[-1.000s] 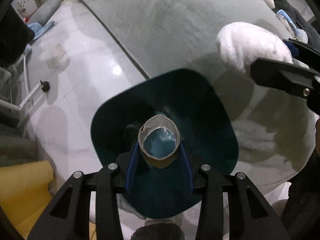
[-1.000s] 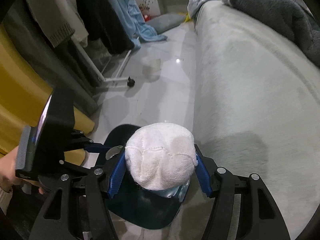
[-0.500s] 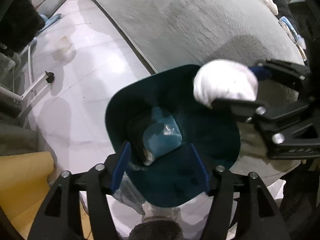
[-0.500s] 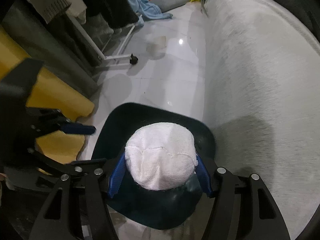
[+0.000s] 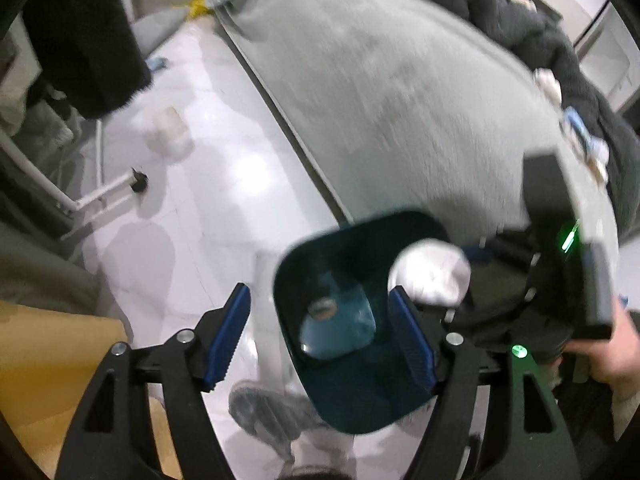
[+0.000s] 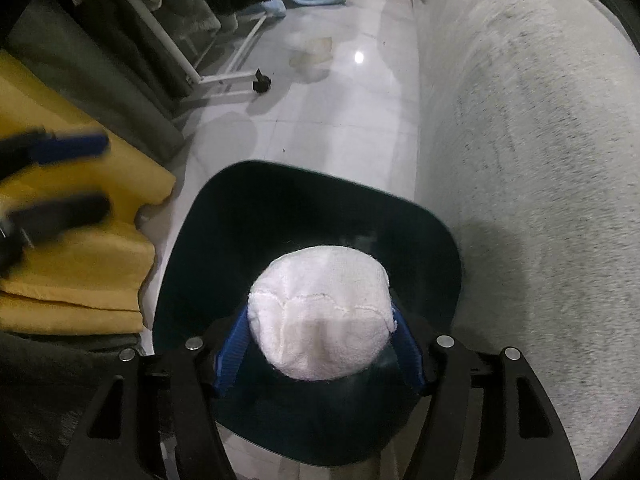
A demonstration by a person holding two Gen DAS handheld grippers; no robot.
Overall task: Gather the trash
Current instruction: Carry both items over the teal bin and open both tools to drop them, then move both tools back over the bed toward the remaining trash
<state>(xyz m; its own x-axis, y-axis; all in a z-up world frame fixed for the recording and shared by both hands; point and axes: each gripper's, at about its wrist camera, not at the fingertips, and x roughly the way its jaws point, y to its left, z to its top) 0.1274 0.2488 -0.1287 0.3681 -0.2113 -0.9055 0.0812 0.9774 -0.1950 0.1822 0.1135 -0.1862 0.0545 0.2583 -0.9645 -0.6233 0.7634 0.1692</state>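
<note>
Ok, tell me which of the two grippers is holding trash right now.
The right gripper: its blue fingers clamp the white wad over the dark bin. The left gripper is open, nothing between its fingers.

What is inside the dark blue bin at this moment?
The left wrist view shows the bin with a cardboard tube lying on its pale bottom. The white wad, held by the right gripper over the opening, hides the rest in the right wrist view.
</note>
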